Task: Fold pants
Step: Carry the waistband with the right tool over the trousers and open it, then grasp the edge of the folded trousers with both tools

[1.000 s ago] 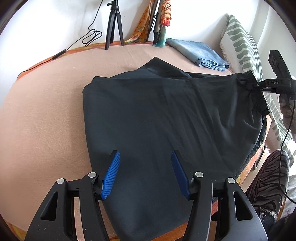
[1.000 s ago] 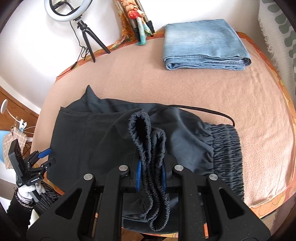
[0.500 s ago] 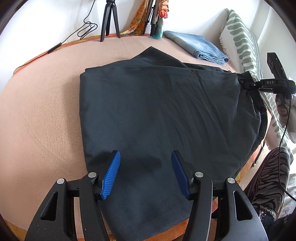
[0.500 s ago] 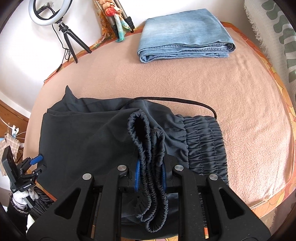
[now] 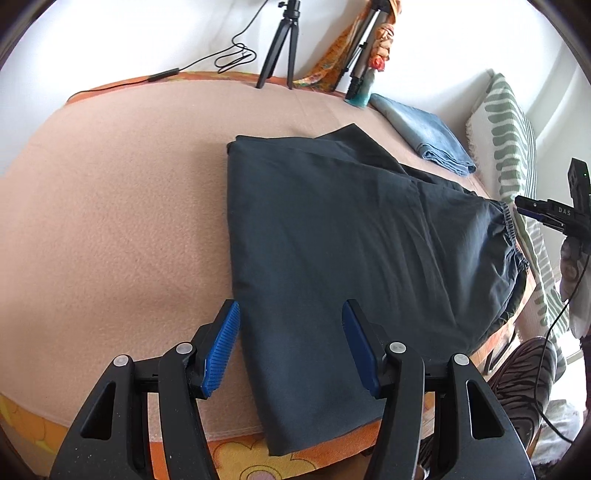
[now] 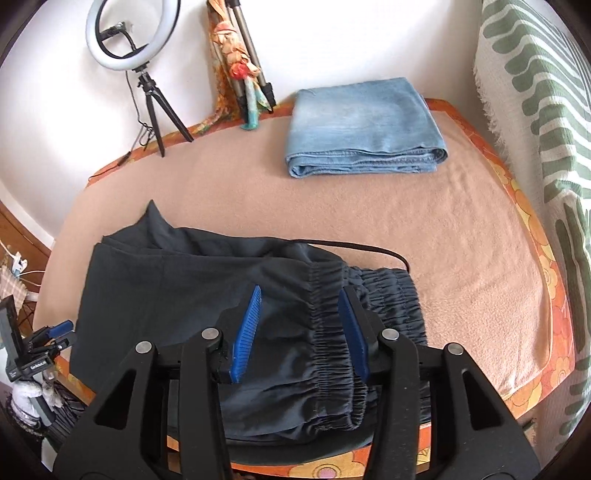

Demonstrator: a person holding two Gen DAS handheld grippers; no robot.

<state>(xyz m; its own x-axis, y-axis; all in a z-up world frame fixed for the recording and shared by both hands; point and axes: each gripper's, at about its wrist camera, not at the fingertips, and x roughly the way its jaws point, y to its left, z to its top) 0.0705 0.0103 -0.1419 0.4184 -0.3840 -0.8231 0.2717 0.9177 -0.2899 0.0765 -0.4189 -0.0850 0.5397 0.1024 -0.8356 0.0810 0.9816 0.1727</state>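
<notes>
- right gripper (image 6: 301, 332): jaws wide apart, holding nothing; the elastic waistband (image 6: 327, 332) of the dark pants (image 5: 332, 236) lies loose between and under the blue pads (image 6: 248, 330).
- left gripper (image 5: 290, 347): jaws also apart and empty, hovering over the leg end of the pants near the front edge of the table (image 5: 110, 206); its left pad sits just past the cloth's left edge, the right pad over the fabric.
- the pants lie folded lengthwise on the peach cover, waistband at the right end, leg end hanging slightly over the front edge.
- a drawstring (image 6: 354, 248) loops out from behind the waistband onto the bare cover.
- risk: with nothing gripped, the overhanging leg end could slide off and drag the fold apart.
- risk: a regrip at the waistband may catch only the top layer of the bunched elastic, so the layers separate on lifting.
- risk: the loose drawstring could end up sticking out of the next fold.
- folded jeans (image 6: 364, 129) sit well apart at the back, near a ring light (image 6: 133, 35); neither looks likely to interfere.
</notes>
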